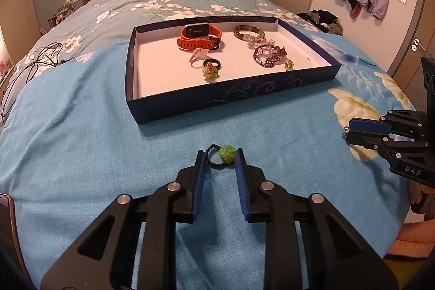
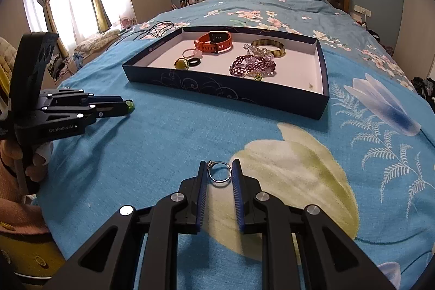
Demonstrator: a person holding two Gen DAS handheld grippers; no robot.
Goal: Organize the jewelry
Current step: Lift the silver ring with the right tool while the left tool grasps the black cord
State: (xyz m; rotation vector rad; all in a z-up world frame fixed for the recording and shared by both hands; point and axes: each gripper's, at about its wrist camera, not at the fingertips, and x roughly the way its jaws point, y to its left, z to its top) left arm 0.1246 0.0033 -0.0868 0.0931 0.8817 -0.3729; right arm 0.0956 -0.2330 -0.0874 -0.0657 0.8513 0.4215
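The left gripper [image 1: 220, 158] is squeezing a green bead ring [image 1: 222, 155] between its jaws, down on the blue bed cover [image 1: 81, 154]. The right gripper [image 2: 219, 172] is pinching a thin silver ring [image 2: 219, 173] in its jaws, over a pale flower on the cover. Just behind them, the dark box tray [image 1: 217, 95] is sitting on the bed, holding an orange watch [image 1: 199, 38], bracelets and more rings.

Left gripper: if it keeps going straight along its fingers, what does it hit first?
The left gripper already has the green bead ring between its fingers, and it points down at the blue bedspread short of the jewelry tray. It likely meets the bedspread first.
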